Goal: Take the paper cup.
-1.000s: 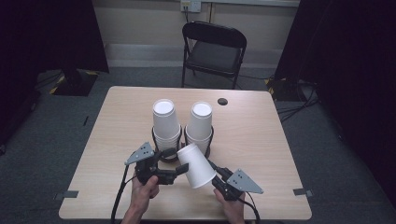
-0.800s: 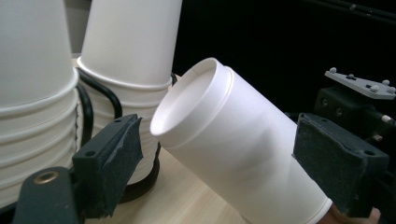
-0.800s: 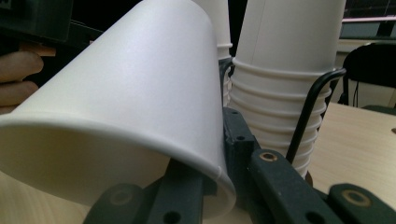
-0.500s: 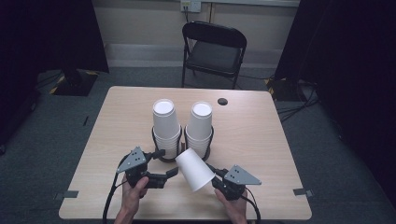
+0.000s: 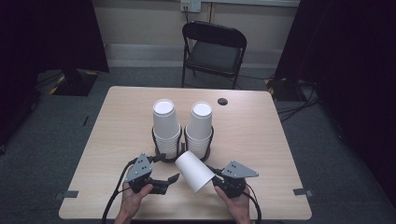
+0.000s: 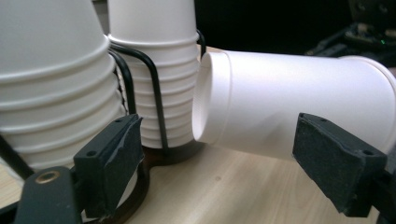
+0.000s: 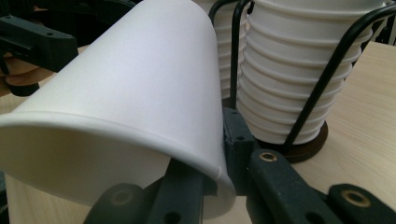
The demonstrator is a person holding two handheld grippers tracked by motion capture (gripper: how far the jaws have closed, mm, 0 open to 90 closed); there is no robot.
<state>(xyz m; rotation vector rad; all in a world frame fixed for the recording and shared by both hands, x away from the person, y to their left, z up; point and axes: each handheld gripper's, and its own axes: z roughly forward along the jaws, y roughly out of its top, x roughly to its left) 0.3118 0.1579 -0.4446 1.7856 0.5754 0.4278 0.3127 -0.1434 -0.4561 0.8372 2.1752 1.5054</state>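
- Left gripper: black frame with a grey three-cornered plate on top, dotted with small holes; a black cable loops from it toward the table edge.
- Right gripper: same black build, grey three-cornered plate, black cable trailing back.
- Jaws: black arms with brass-ringed pivot holes and screw holes; flat, dark, rough-textured pads.
- Forearms bare, no sleeves visible.
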